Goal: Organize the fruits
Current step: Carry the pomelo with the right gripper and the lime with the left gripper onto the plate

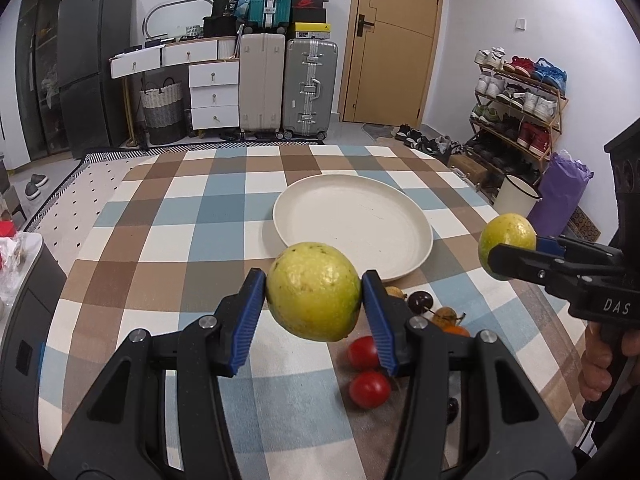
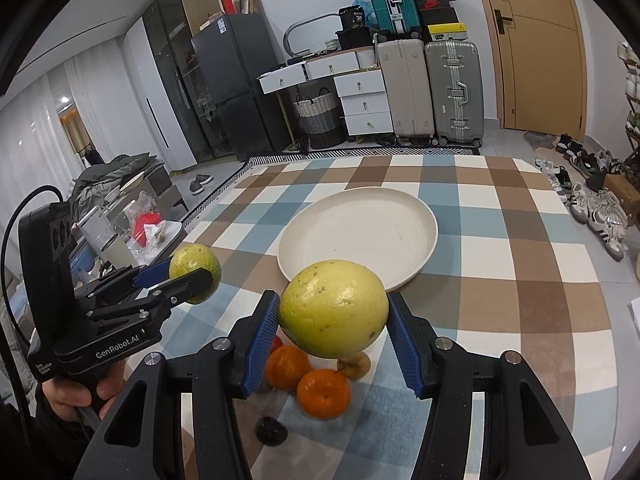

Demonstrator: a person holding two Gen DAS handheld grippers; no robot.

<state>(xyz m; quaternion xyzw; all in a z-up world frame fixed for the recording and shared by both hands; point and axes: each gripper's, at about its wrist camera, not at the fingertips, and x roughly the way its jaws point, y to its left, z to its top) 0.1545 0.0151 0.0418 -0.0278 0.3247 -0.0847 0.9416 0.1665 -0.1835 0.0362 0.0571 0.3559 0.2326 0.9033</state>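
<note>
My left gripper [image 1: 314,294] is shut on a yellow-green guava [image 1: 313,291] and holds it above the checked tablecloth, short of the white plate [image 1: 308,196]. My right gripper [image 2: 333,314] is shut on a second yellow-green guava [image 2: 334,308], also raised in front of the plate [image 2: 320,216]. Each gripper shows in the other's view: the right one [image 1: 505,248] at the right, the left one [image 2: 192,276] at the left. Below them on the cloth lie two red tomatoes [image 1: 369,389], two oranges [image 2: 323,393], dark cherries [image 1: 420,301] and a small brownish fruit [image 2: 354,365].
The table [image 1: 192,216] has a blue, brown and white checked cloth. A cluttered side table [image 2: 152,232] stands off the left edge. Suitcases [image 1: 308,88], drawers and a door are at the far wall; a shoe rack [image 1: 520,104] is to the right.
</note>
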